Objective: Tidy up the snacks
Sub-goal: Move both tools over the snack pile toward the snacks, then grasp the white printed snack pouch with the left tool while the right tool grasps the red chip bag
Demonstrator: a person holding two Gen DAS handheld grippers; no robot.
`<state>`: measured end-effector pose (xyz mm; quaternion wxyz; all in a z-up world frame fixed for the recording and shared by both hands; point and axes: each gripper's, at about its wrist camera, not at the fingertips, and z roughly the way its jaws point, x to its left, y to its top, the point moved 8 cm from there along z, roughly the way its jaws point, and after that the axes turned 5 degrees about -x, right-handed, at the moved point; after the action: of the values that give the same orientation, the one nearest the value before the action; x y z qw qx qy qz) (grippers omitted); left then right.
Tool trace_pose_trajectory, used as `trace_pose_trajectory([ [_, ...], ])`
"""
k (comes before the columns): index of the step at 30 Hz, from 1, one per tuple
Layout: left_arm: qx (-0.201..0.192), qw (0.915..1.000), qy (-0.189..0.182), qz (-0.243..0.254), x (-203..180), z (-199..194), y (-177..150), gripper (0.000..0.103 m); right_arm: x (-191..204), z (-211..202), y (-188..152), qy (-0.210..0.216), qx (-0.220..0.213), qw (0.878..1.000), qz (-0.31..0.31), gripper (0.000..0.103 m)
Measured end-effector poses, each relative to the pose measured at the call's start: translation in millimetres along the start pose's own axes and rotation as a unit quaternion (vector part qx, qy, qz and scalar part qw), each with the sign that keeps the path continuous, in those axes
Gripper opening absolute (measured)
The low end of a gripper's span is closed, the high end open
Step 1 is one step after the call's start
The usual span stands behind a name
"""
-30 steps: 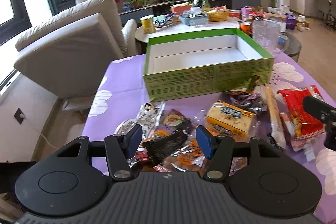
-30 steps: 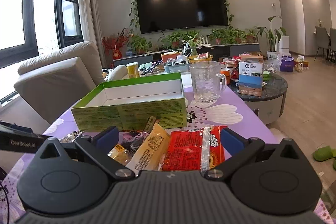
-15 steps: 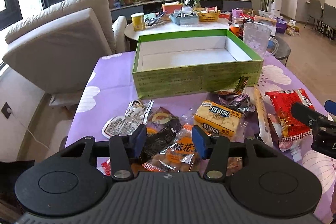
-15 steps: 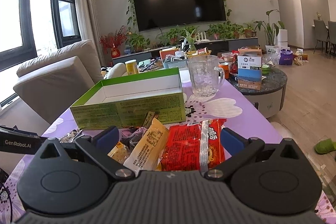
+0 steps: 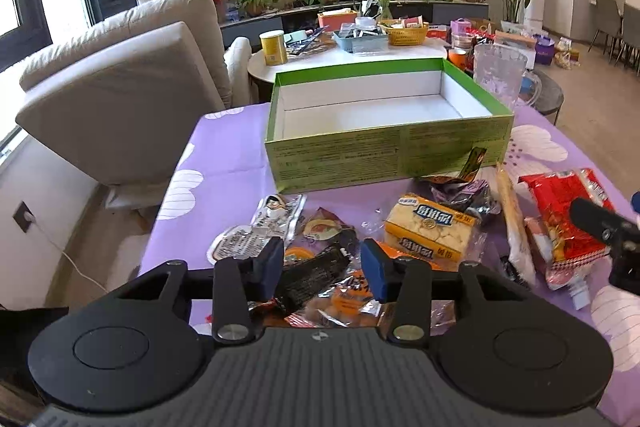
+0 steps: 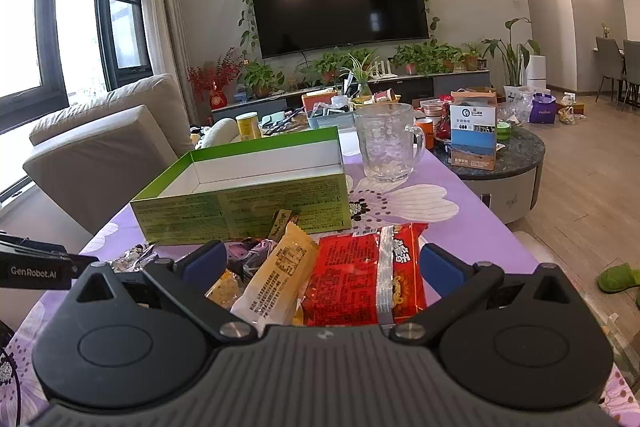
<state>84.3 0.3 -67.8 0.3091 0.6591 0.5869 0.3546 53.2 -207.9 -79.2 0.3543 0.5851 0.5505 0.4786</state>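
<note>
An open green box (image 5: 384, 151) with a white inside stands on the purple tablecloth, seen also in the right wrist view (image 6: 240, 207). Snack packets lie in front of it. My left gripper (image 5: 322, 267) is closing over a black packet (image 5: 316, 275) that lies between its jaws; the pads stand a little apart from it. A yellow biscuit pack (image 5: 428, 227) lies just to its right. My right gripper (image 6: 322, 263) stands open over a red packet (image 6: 360, 275) and a long yellow packet (image 6: 276, 275), gripping neither.
A glass mug (image 6: 386, 143) stands right of the box near the table's far edge. A beige sofa (image 5: 120, 87) is to the left. A round coffee table with a carton (image 6: 472, 135) lies beyond. The left gripper's body (image 6: 36, 267) shows at the left.
The left gripper's jaws have drawn closer together around the black packet. The right gripper and the snacks under it have not moved.
</note>
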Motion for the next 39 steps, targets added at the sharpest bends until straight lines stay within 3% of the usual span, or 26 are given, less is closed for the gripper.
trace_pose_trajectory([
  [18, 0.027, 0.9996, -0.004, 0.005, 2.1, 10.0, -7.7, 0.04, 0.4, 0.0, -3.1, -0.003, 0.003, 1.0, -0.007, 0.048],
  [27, 0.022, 0.9991, 0.018, -0.03, 44.1, 21.6, 0.3, 0.04, 1.8, 4.4, -3.0, -0.017, 0.006, 1.0, -0.023, 0.048],
  [39, 0.044, 0.9981, 0.008, -0.041, 80.0, 52.9, 1.4, 0.04, -5.8, 26.4, -1.2, -0.068, 0.041, 0.996, -0.026, 0.048],
])
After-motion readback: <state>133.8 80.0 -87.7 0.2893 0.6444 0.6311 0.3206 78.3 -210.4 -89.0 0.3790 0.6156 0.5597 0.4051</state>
